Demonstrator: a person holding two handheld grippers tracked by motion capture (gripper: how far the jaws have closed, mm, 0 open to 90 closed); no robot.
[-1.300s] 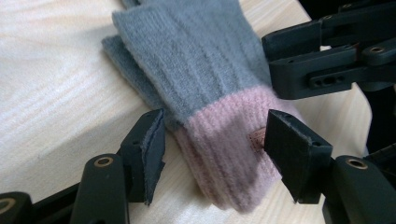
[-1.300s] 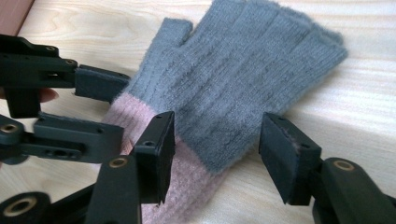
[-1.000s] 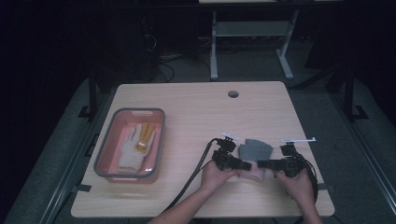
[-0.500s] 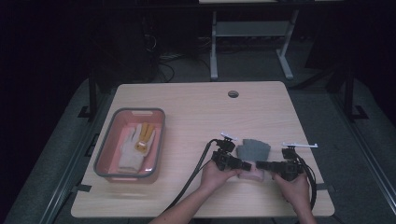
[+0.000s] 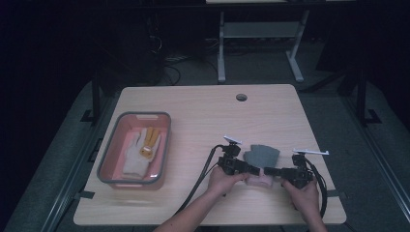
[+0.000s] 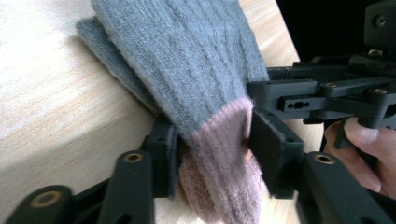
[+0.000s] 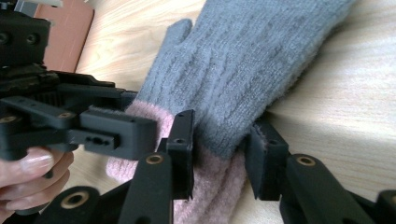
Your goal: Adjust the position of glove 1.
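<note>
High view: mitten (image 5: 261,155) near table (image 5: 203,111) front edge.

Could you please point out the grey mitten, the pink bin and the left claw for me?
grey mitten (image 5: 262,154), high view, knitted grey body.
pink bin (image 5: 107,155), high view, left rim.
left claw (image 5: 256,170), high view, midway between its fingertips.

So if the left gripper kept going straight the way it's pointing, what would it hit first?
The grey mitten: its pink cuff already sits between the left gripper jaws, which have just been closing. Right behind it is the right gripper.
</note>
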